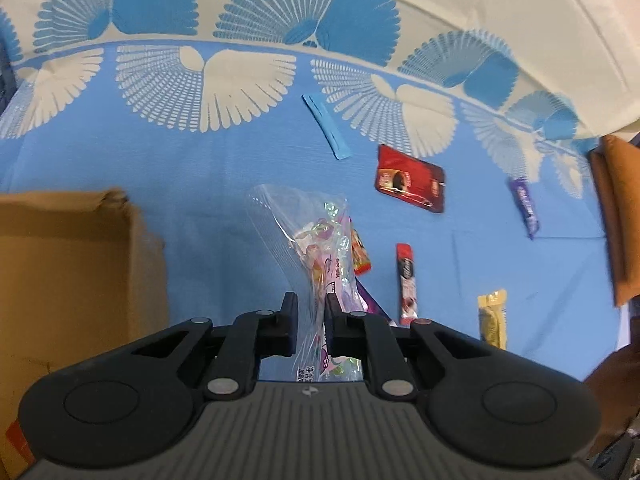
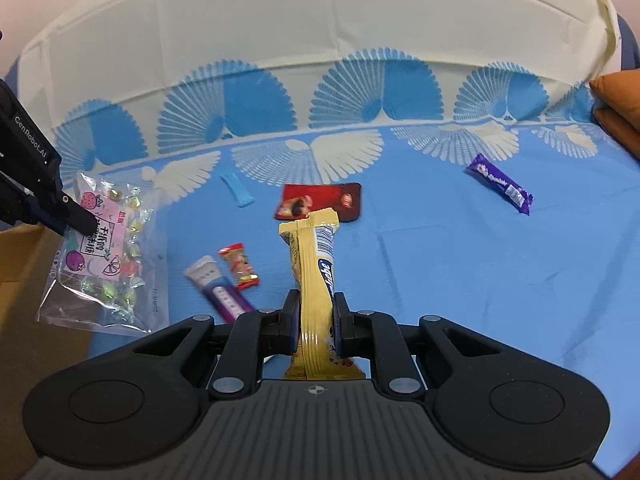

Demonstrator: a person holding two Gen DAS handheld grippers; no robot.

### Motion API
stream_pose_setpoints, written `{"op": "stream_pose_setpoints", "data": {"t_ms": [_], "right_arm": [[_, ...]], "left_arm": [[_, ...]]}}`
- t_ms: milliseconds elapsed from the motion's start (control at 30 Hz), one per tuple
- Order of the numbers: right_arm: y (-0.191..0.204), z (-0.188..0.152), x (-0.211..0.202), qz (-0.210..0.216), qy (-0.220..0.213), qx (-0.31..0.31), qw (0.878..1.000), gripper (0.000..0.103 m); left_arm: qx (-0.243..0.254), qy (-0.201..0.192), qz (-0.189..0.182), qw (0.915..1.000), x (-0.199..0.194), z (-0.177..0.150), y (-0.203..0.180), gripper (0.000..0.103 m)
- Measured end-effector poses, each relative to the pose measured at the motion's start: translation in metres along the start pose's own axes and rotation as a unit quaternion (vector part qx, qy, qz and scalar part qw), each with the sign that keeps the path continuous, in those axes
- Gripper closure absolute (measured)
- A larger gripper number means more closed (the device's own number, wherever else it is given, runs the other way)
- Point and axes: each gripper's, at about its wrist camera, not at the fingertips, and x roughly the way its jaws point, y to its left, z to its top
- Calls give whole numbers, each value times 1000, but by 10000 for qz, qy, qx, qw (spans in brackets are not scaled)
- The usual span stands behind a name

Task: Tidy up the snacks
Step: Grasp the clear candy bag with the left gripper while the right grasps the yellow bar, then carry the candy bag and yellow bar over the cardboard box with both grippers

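In the left wrist view my left gripper (image 1: 311,305) is shut on a clear bag of wrapped candies (image 1: 320,240), which hangs above the blue cloth. The right wrist view shows that same bag (image 2: 100,252) at the far left, pinched by the left gripper (image 2: 84,222). My right gripper (image 2: 316,307) is shut on a long yellow snack bar (image 2: 316,264) that stands up between its pads. A yellow wrapper (image 1: 493,318) also shows at the lower right of the left wrist view.
An open cardboard box (image 1: 60,264) stands at the left. On the patterned blue cloth (image 2: 440,264) lie a red packet (image 2: 320,200), a blue stick (image 2: 237,188), a purple bar (image 2: 500,186), a small red candy (image 2: 239,266), a white-purple stick (image 2: 218,288) and a red stick (image 1: 406,284). An orange cushion (image 2: 620,108) sits at the right edge.
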Motion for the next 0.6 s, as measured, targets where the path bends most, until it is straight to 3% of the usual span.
{"op": "stream_pose_setpoints", "data": {"t_ms": [300, 600], "right_arm": [[58, 8, -75, 398, -338, -330, 9981, 86], [154, -12, -112, 1115, -255, -875, 9896, 86]], "left_arm": [[-169, -465, -217, 9985, -102, -52, 37, 89], [-518, -819, -14, 9953, -177, -117, 115, 89]]}}
